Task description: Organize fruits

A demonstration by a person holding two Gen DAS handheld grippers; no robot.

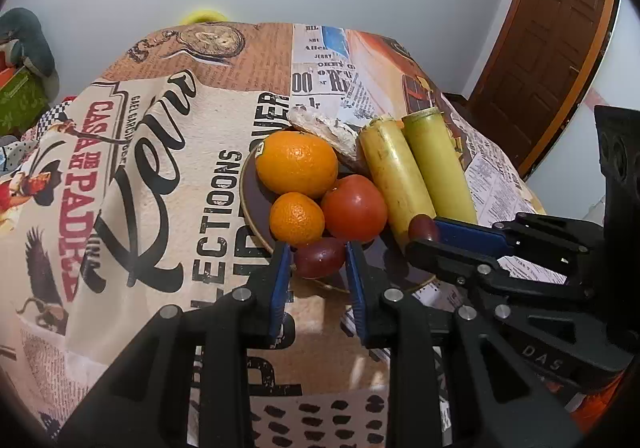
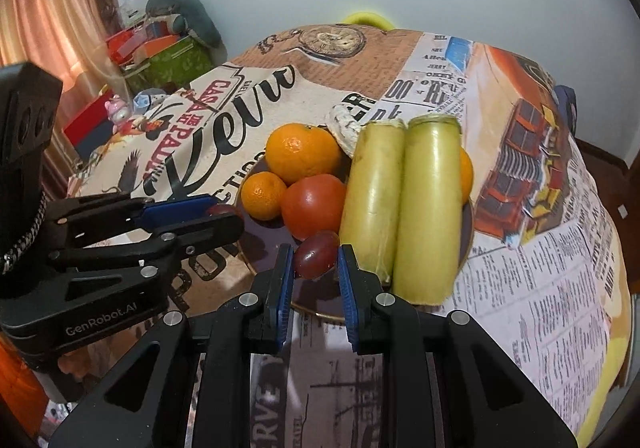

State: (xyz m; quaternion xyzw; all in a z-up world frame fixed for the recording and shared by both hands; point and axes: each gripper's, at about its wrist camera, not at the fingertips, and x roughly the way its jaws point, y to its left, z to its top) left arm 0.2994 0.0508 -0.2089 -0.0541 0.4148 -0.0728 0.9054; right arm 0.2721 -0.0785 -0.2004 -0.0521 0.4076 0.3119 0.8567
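A dark plate on the table holds a large orange, a small mandarin, a tomato and two yellow-green bananas. My left gripper is shut on a dark red grape at the plate's near rim. My right gripper is shut on a second dark red grape just in front of the bananas.
A crumpled wrapper lies behind the plate. The table wears a printed cloth. Boxes and toys stand at the far left, a wooden door at the right.
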